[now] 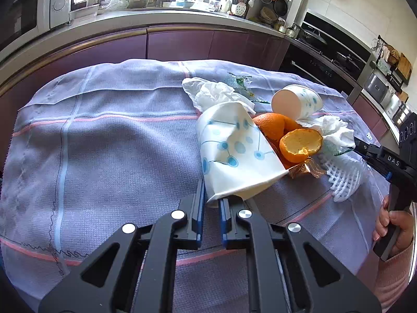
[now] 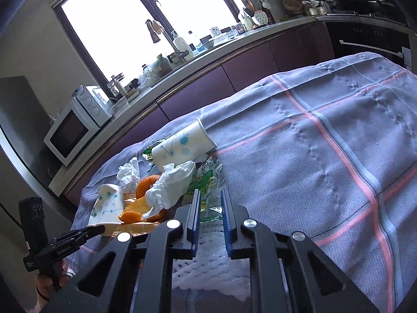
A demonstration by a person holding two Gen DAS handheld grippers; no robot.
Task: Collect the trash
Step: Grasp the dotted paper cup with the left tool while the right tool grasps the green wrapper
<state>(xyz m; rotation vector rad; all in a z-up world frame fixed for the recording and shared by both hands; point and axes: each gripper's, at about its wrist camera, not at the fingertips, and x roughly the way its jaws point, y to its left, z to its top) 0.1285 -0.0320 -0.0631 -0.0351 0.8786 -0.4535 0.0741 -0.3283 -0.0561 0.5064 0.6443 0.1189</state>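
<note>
A pile of trash lies on the lilac checked tablecloth. My left gripper is shut on the rim of a crushed paper cup with blue dots, whose edge sits between the blue pads. Behind that cup are orange peel, a second paper cup on its side, crumpled tissues, a gold wrapper and a white foam net. My right gripper is shut on a clear plastic wrapper with green print, above the foam net. The right gripper also shows at the pile's right edge.
A kitchen counter with purple cabinets runs behind the table, with a microwave and a sink tap under the window. An oven stands at the right. A hand holds the right gripper's handle. The cloth's left half carries nothing.
</note>
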